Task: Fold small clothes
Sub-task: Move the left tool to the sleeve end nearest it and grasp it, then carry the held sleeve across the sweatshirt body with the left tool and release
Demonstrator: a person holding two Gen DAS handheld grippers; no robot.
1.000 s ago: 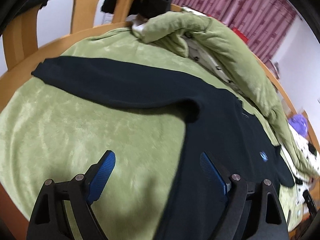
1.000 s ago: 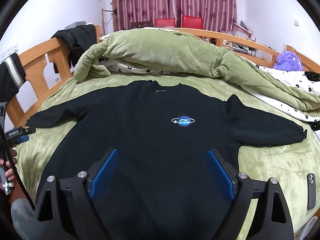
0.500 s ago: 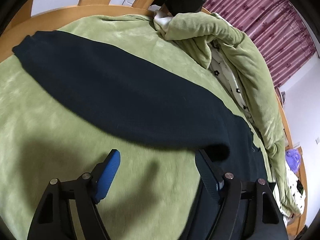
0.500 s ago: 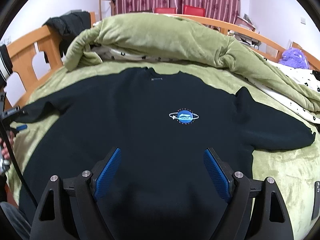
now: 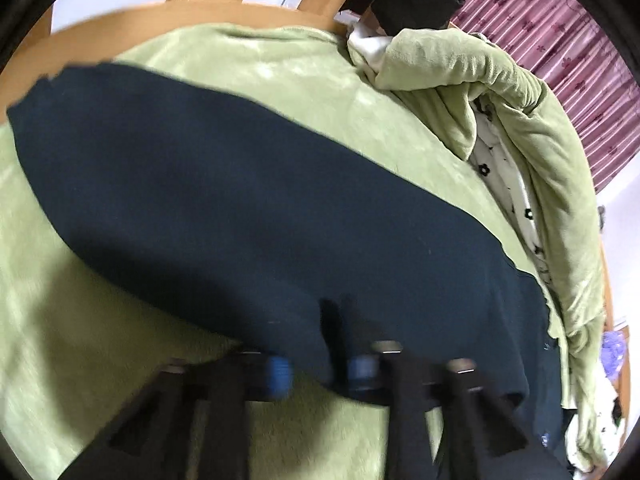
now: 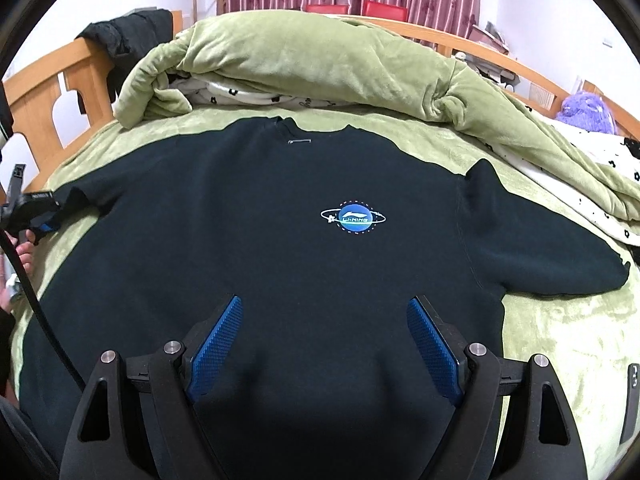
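A black sweater (image 6: 280, 240) with a blue oval logo (image 6: 354, 219) lies flat, front up, on the green bed cover (image 6: 560, 340). Its left sleeve (image 5: 200, 184) stretches away across the left wrist view. My left gripper (image 5: 320, 368) is shut on the near edge of that sleeve, with dark cloth pinched between the blue pads. It also shows at the left rim of the right wrist view, left gripper (image 6: 44, 216), with a hand behind it. My right gripper (image 6: 326, 344) hangs open just over the sweater's lower body, nothing between its fingers.
A rolled green quilt (image 6: 320, 60) with white flowered lining lies behind the sweater. A wooden bed frame (image 6: 36, 92) with a black garment (image 6: 128, 36) on it rings the left side. A purple plush toy (image 6: 588, 108) sits far right, a phone (image 6: 632, 400) near right.
My left gripper moved forward and down onto the sleeve and its jaws went from wide apart to shut on the cloth. My right gripper sank a little toward the sweater, still open.
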